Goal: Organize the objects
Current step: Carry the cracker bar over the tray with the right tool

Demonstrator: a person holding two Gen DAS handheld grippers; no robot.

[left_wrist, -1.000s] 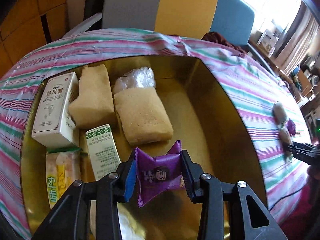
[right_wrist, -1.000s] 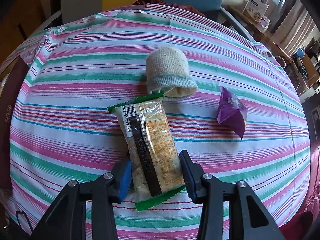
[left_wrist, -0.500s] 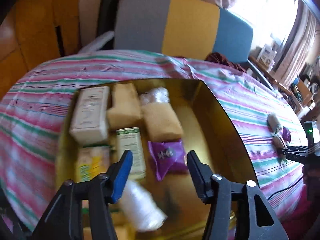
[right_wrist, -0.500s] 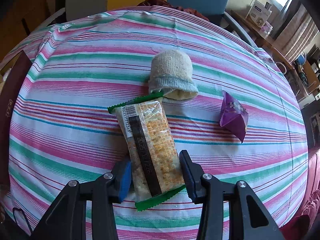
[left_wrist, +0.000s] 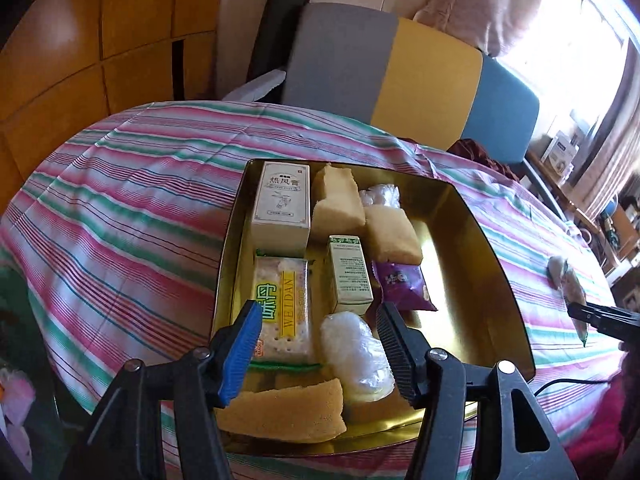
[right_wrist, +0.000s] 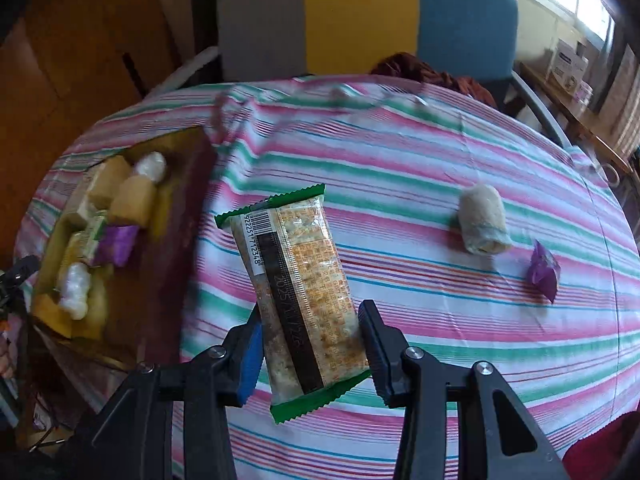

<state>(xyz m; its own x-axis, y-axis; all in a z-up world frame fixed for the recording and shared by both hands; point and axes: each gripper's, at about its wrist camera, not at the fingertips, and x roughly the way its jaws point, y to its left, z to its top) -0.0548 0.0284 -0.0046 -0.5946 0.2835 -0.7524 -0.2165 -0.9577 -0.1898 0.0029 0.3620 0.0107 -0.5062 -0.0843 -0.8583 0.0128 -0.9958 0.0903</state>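
Carrying a green-edged clear cracker packet (right_wrist: 304, 296) clamped in my right tool (right_wrist: 310, 350) toward the gold rectangular tin (left_wrist: 496, 280); my left tool (left_wrist: 318, 344) hangs wide open, empty; next, lower it into free space.

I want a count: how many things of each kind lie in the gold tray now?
Boxes: 2
Yellow sponges: 3
White wrapped rolls: 2
Cracker packs: 1
Purple packs: 1
Total in tray: 9

Right gripper (right_wrist: 310, 344) jaws clamp the cracker packet (right_wrist: 298, 292) above the striped tablecloth (right_wrist: 440, 184).
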